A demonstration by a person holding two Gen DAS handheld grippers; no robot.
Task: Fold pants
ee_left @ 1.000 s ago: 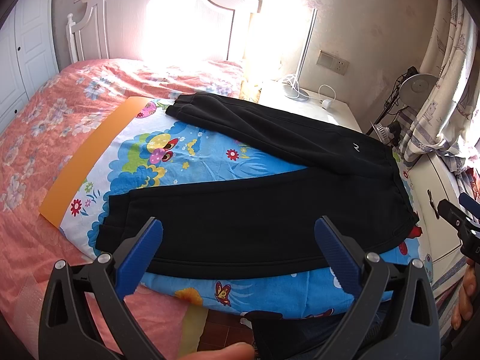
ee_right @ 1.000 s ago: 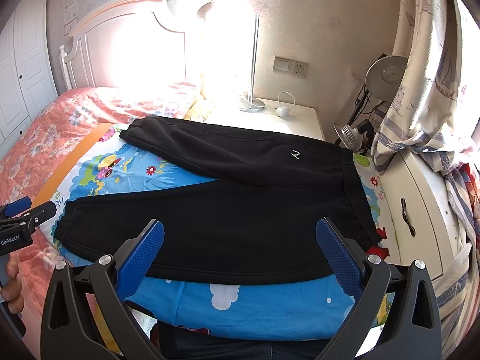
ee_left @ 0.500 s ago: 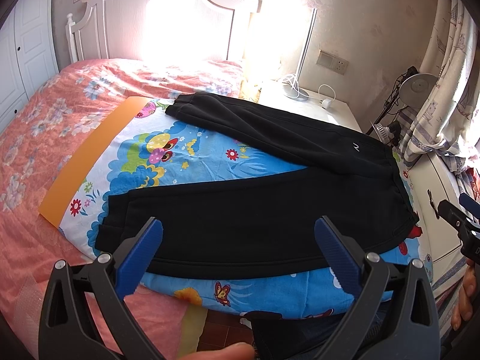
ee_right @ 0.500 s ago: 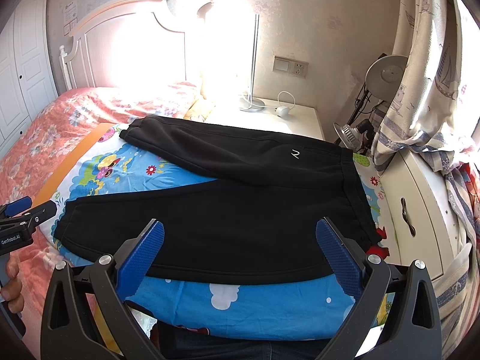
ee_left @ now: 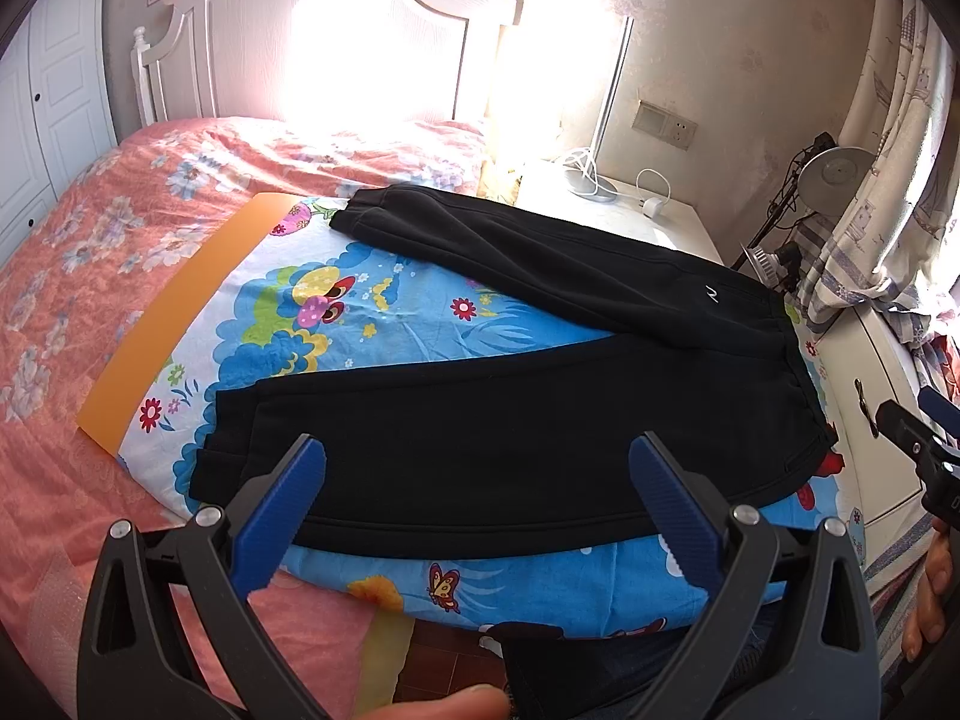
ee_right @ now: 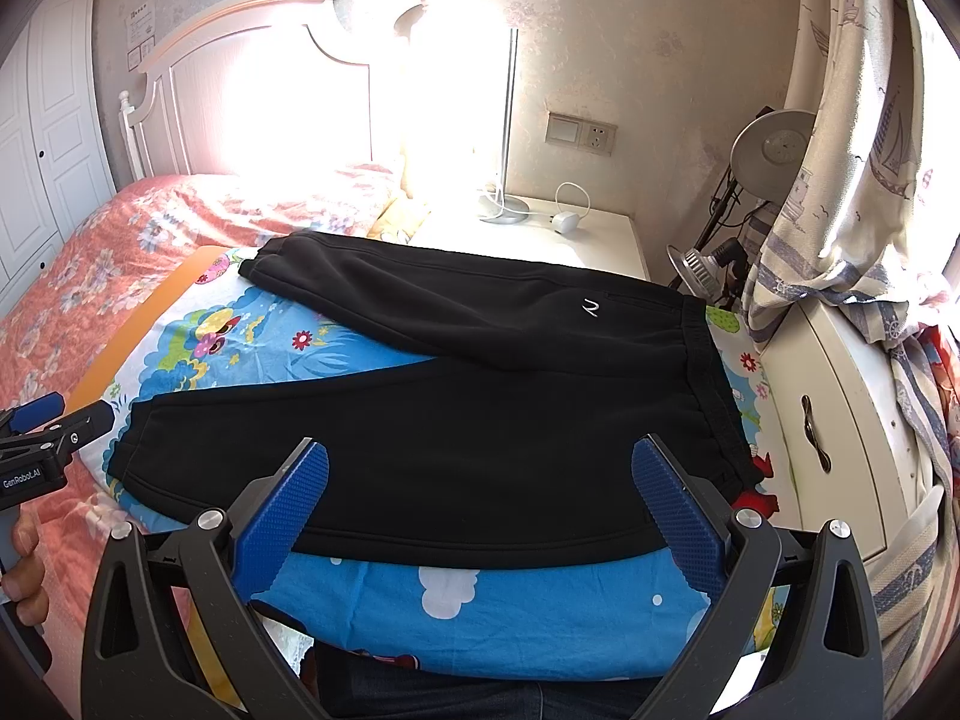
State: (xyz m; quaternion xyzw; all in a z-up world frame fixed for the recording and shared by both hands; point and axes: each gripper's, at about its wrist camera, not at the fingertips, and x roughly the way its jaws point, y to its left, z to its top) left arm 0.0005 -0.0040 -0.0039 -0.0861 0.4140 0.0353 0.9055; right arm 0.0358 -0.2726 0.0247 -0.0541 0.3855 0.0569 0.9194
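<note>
Pants [ee_left: 516, 420] lie flat ahead of both spread, empty grippers, left gripper [ee_left: 477, 501] nearer the cuffs, right gripper [ee_right: 480, 504] nearer the waistband.

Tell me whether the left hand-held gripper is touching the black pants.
Cannot tell. In the left wrist view the open left hand-held gripper overlaps the black pants with nothing pinched, and neither view shows contact or a gap plainly.

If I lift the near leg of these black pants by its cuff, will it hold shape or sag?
Likely sag: the black pants lie limp and flat on the cartoon sheet. The fabric looks thick and fleecy, so probably fairly heavy, yet easy to grip, not slippery.
</note>
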